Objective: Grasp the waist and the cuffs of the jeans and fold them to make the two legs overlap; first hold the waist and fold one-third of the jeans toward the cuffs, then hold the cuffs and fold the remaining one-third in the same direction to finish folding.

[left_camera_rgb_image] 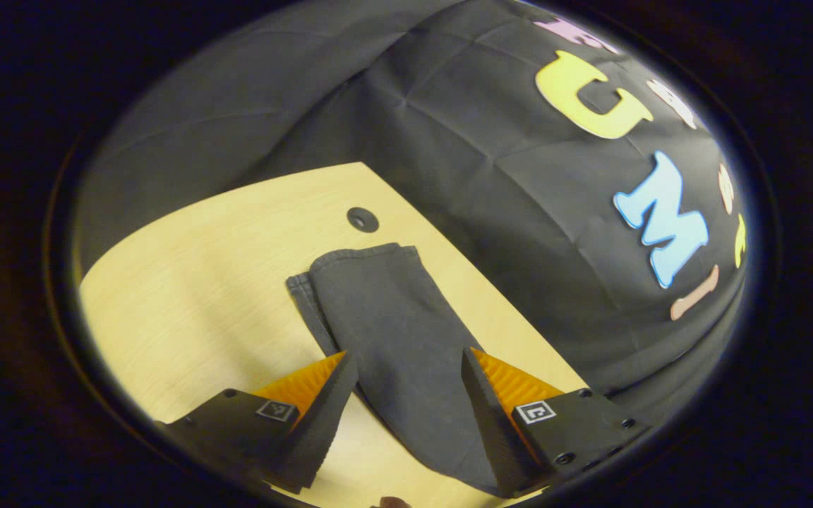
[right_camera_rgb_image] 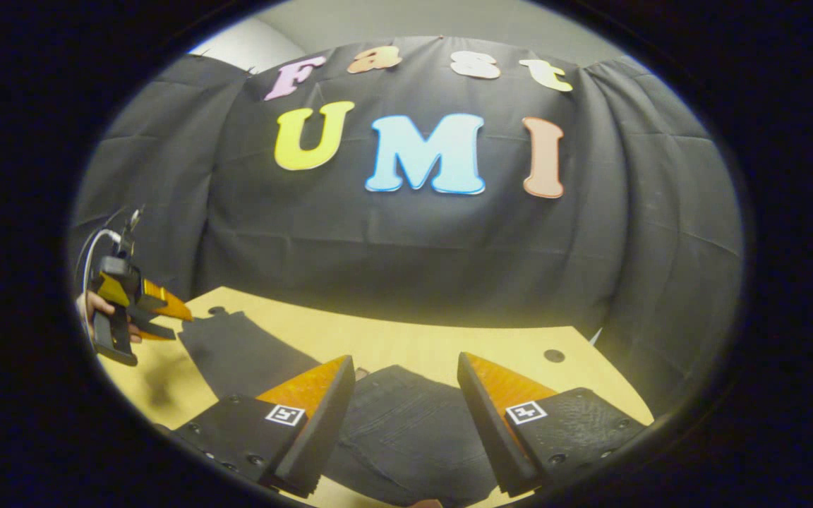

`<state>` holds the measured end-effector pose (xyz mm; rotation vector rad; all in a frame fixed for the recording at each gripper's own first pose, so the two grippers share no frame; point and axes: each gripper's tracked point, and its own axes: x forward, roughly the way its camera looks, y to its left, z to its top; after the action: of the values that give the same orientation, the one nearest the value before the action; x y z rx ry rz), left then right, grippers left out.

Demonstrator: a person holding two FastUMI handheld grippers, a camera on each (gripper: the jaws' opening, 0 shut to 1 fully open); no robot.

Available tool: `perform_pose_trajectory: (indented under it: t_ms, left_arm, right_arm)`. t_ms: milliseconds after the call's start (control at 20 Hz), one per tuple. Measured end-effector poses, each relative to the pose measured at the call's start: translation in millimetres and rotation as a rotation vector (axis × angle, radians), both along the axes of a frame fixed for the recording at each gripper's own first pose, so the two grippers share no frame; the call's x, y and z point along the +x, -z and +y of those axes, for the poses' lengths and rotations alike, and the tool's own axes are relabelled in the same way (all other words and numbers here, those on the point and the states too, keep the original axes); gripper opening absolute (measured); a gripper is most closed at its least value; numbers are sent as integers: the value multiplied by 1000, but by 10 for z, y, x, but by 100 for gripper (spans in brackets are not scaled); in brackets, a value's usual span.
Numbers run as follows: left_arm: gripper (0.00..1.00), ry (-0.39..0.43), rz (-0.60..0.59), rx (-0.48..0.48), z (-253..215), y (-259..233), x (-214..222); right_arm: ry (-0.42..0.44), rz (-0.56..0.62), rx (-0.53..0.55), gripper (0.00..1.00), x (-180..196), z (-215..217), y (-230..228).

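Dark, soft-washed jeans [left_camera_rgb_image: 392, 331] lie flat on my pale woodgrain table [left_camera_rgb_image: 195, 282], legs overlapped, hemmed cuffs far, while my left gripper [left_camera_rgb_image: 406, 395] and right gripper [right_camera_rgb_image: 406, 409] hover spread apart above them.

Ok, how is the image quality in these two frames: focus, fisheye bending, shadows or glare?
Left gripper view: fairly sharp on the jeans; the fisheye curves the table edge; even warm light, no glare. Right gripper view: the table's far edge bows, the left gripper at the rim looks squeezed and casts a soft shadow on the wood; the jeans stay readable.
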<state>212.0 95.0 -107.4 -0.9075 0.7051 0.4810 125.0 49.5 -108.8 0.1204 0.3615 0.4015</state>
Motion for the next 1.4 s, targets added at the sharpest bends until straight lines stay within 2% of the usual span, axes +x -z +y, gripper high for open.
perform_pose_trajectory:
  t_ms: [150,250,400,450,650,800,900,950,1000,1100,1200,1250,1400]
  left_arm:
    - [96,-129,16,-89,342,154,-18]
    - [96,-199,42,-97,612,281,-25]
    - [95,-215,111,-104,764,548,-32]
    - [98,-218,120,-122,760,617,10]
    - [96,-230,21,-214,676,606,252]
    - [96,-262,-79,-378,477,633,466]
    - [83,-286,-102,-423,401,737,494]
    - [67,-286,-95,-421,379,818,472]
    - [63,-280,-86,-409,382,850,426]
    - [33,-264,-88,-398,368,853,428]
    - [32,-246,-70,-372,360,846,381]
    - [16,-238,-86,-378,366,799,450]
    - [16,-215,-156,-363,335,467,487]
  right_arm:
    - [58,23,14,87,118,-166,-38]
    - [83,36,10,87,166,-226,-9]
    - [112,47,2,87,231,-295,25]
    - [118,48,0,87,249,-309,24]
    - [131,45,-16,87,279,-325,17]
    - [130,43,-20,87,277,-318,12]
    - [124,55,-21,87,254,-306,27]
    - [124,57,-24,87,246,-312,26]
    - [124,59,-26,88,245,-322,19]
    - [127,49,-28,90,224,-352,-29]
    - [133,43,-30,90,231,-380,-45]
    - [133,48,-30,90,230,-403,-41]
    - [134,32,-37,90,197,-480,-111]
